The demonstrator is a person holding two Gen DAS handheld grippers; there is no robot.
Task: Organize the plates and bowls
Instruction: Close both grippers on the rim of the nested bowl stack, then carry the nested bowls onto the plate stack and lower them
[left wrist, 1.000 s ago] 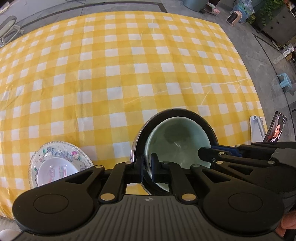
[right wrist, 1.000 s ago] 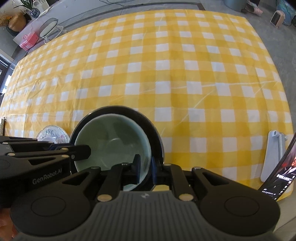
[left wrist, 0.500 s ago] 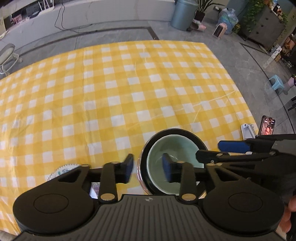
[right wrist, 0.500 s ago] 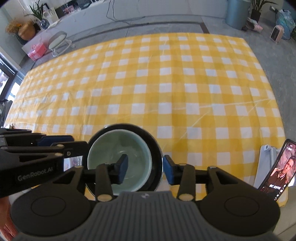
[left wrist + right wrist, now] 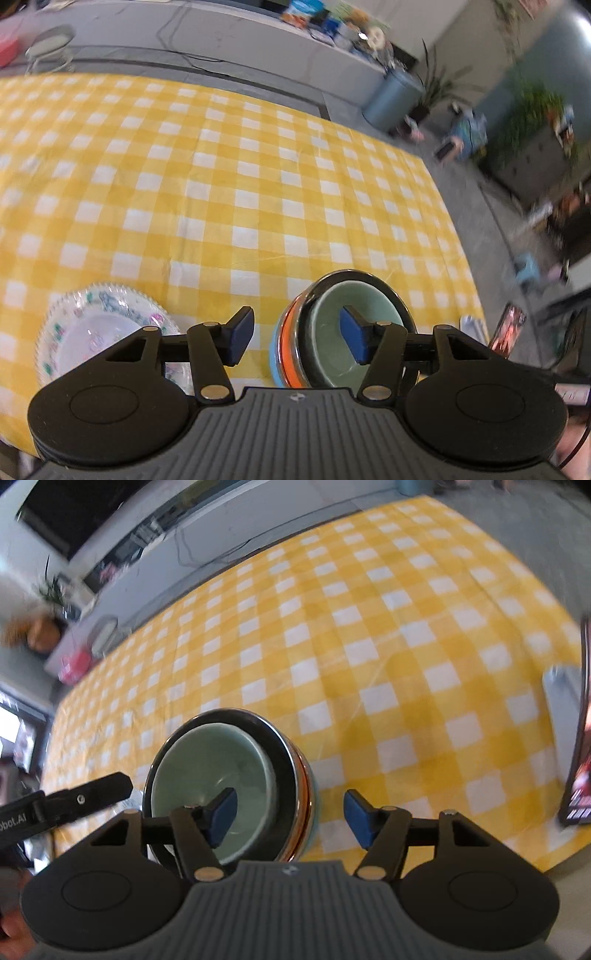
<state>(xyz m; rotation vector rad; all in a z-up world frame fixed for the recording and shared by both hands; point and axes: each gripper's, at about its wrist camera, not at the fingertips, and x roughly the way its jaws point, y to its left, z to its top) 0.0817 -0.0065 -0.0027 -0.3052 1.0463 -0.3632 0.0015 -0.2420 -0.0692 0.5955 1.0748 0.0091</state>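
Gaping empty, left tongs (image 5: pixel 297 338), right tongs (image 5: pixel 290 821), above green bowl (image 5: pixel 214 775), "obot.AI" lettering.

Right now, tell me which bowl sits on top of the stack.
The pale green bowl sits on top, nested inside the black bowl; the orange and blue ones show only as edges underneath.

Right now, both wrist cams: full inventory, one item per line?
green bowl: 1, pale green, top of the stack
black bowl: 1, black, under the green bowl
orange bowl: 1, orange, lower in the stack
blue bowl: 1, light blue, stack bottom
floral plate: 1, white patterned, left of the stack
tablecloth: 1, yellow-white check
phone: 1, lit screen, upright at the right table edge
left gripper: fingers open, above the stack
right gripper: fingers open, above the stack
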